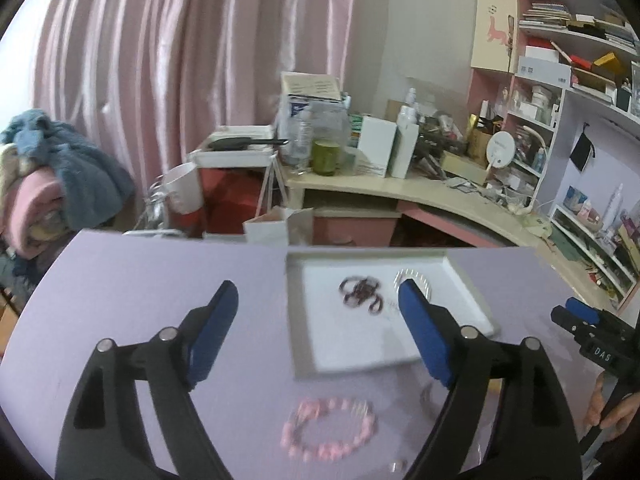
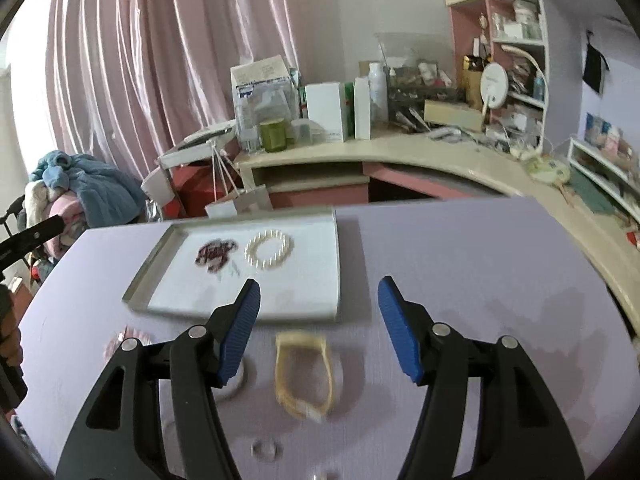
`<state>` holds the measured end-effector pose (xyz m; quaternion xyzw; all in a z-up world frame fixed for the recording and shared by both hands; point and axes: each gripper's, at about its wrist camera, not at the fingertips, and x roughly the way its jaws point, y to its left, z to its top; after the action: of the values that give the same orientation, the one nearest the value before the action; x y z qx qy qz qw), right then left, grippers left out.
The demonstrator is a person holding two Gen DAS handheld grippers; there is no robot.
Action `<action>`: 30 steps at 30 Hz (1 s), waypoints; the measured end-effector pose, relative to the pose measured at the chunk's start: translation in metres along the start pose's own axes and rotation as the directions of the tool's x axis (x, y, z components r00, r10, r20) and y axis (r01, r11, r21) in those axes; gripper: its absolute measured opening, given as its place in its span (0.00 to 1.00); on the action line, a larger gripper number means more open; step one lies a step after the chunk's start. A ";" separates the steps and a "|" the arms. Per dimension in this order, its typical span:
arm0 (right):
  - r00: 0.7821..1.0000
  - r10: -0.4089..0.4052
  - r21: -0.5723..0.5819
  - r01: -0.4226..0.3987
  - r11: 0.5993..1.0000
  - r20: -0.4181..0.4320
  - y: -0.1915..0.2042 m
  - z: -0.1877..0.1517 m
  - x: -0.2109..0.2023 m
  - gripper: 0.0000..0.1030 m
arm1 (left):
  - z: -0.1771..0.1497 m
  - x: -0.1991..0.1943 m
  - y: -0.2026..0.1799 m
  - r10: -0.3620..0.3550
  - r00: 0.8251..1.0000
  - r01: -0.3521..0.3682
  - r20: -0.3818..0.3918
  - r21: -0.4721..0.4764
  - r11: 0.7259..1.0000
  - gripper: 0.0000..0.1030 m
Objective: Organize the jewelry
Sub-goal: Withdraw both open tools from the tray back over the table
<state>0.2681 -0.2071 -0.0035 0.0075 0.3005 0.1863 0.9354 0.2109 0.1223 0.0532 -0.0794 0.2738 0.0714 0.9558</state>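
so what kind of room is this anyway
Most likely a bedroom or dressing corner at home: pink curtains behind, a curved desk crowded with cosmetic bottles and boxes, pink shelves full of clutter, and a heap of clothes beside the lilac table.

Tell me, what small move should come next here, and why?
Probably lower the open left gripper onto the pink bead bracelet and close. It lies on the table just below the gripper, outside the white tray that already holds the pearl bracelet and a dark one.
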 end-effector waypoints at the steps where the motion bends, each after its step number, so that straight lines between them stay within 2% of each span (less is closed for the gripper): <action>1: 1.000 -0.004 0.008 0.004 1.000 -0.009 -0.001 -0.008 -0.003 0.61 | -0.010 -0.010 0.000 0.012 1.000 -0.012 0.003 -0.002 1.000 0.83; 8: 0.996 -0.028 0.010 0.029 1.000 -0.084 -0.001 -0.065 -0.021 0.61 | -0.072 -0.048 0.002 0.045 0.998 -0.045 -0.034 -0.021 0.999 0.85; 15: 0.989 -0.040 0.025 0.044 0.999 -0.144 0.002 -0.103 -0.027 0.61 | -0.120 -0.068 0.005 0.060 0.994 -0.065 -0.088 -0.055 0.996 0.85; 26: 0.977 -0.069 0.023 0.075 0.997 -0.202 0.008 -0.112 -0.016 0.60 | -0.143 -0.075 0.002 0.061 0.989 -0.067 -0.134 -0.044 0.997 0.85; 30: 0.971 -0.079 0.027 0.087 0.996 -0.225 0.006 -0.112 -0.008 0.54 | -0.144 -0.073 0.002 0.063 0.987 -0.070 -0.145 -0.044 0.997 0.85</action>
<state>0.1967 -0.2157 -0.0898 -0.0092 0.4071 0.1411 0.9024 0.0758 0.0895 -0.0288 -0.0986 0.3425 0.1039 0.9285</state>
